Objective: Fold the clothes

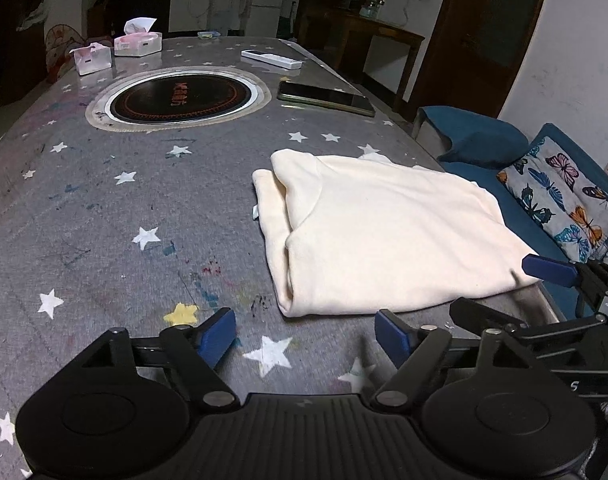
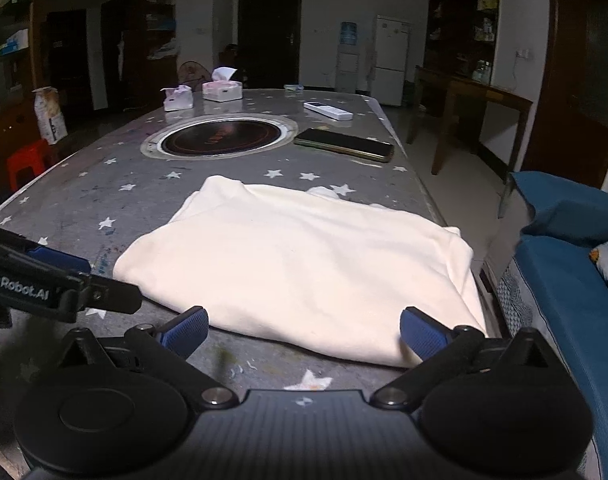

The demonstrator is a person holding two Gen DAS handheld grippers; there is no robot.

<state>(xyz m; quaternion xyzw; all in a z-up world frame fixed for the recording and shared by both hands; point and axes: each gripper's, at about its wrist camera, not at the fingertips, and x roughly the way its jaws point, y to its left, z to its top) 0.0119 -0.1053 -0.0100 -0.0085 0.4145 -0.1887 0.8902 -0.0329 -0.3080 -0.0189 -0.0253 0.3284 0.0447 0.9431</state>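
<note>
A cream garment [image 1: 383, 232] lies folded in a flat rectangle on the grey star-patterned table [image 1: 104, 220]; it also shows in the right wrist view [image 2: 304, 268]. My left gripper [image 1: 305, 338] is open and empty, just in front of the garment's near left corner. My right gripper [image 2: 304, 332] is open and empty, its jaws spread at the garment's near edge. The right gripper also shows at the right in the left wrist view [image 1: 551, 270], beside the garment's near right corner. The left gripper shows at the left edge of the right wrist view [image 2: 60, 276].
A round black cooktop [image 1: 180, 96] is set in the table. Behind the garment lie a dark phone [image 1: 327, 98] and a white remote [image 1: 272, 59]. Two tissue boxes [image 1: 138, 42] stand far left. A blue sofa with a butterfly cushion [image 1: 563, 196] is at the right.
</note>
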